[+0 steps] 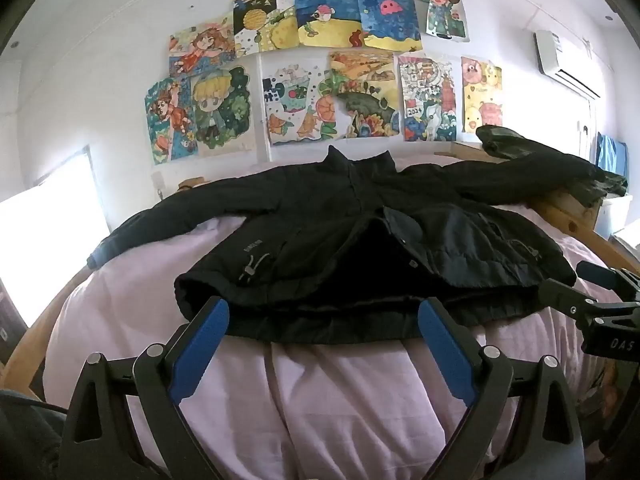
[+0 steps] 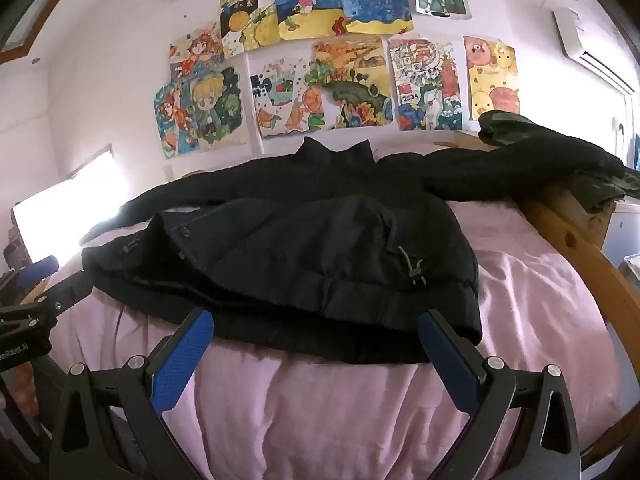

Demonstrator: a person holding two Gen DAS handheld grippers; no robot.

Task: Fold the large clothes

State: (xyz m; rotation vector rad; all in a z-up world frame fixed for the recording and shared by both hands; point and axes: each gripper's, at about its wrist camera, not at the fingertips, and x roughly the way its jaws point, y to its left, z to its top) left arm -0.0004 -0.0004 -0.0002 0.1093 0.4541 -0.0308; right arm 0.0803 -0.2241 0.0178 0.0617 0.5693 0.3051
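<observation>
Black jacket [image 1: 360, 240] lies spread on the pink bed [image 1: 320, 392]. Left tool [image 1: 322, 316] and right tool [image 2: 316, 328], both gaping and empty, hover at its near hem.

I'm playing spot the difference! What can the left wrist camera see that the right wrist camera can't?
Only the left wrist view shows the small white lettering on the jacket and the right tool at its edge. Only the right wrist view shows the left tool at its edge. Both show the black jacket on the pink bedsheet, the drawings on the wall, and open blue-padded tools.
</observation>
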